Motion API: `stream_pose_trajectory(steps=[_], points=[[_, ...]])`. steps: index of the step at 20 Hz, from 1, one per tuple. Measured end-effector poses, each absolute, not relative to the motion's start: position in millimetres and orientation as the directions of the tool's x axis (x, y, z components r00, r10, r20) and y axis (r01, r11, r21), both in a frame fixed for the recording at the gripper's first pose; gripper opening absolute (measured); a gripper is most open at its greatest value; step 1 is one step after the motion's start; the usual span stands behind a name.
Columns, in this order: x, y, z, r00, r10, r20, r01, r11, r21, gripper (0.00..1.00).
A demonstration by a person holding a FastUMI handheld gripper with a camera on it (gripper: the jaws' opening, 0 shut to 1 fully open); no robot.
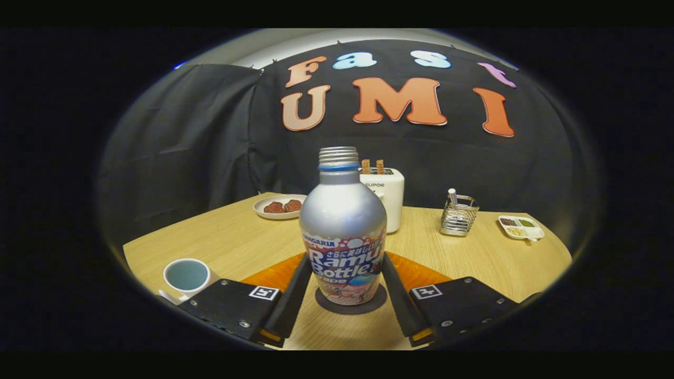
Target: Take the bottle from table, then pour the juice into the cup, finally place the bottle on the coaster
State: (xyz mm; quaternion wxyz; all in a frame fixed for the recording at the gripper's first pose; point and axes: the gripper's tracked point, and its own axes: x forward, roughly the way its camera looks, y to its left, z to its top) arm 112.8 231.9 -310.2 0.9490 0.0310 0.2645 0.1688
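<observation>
A: Where does the bottle (343,231) stand?

B: Upright on the dark round coaster (352,305), which lies on the wooden table (463,258). The cap is off; the bare thread shows at the top.

A: And the gripper (345,273)?

B: Its two fingers flank the lower half of the bottle, one on each side, right at the label. Whether they press on it or have just let go, I cannot tell; they look to be touching or a hair apart.

A: What could go wrong from here?

B: If the fingers pull back before spreading properly, I judge they would drag the bottle and tip it off the coaster. It is tall, narrow at the base and open at the top, so a topple would spill any juice left inside onto the table.

A: What else is around the bottle?

B: The white cup (185,276) sits to its left, near the left finger. An orange mat (421,273) lies behind the coaster. Directly behind the bottle is a white appliance (387,195); left of that, a plate of reddish food (279,206). Off to the right stand a wire rack (458,216) and a small divided dish (521,226).

A: Anything in the way?

B: Only the cup, should the gripper swing left as it backs off.
</observation>
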Motion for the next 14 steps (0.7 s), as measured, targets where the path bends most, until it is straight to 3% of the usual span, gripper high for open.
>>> stream_pose_trajectory(steps=[14], points=[[107.8,233.2,-325.8,0.803,0.334,-0.493,-0.302,0.942,0.146,0.76]])
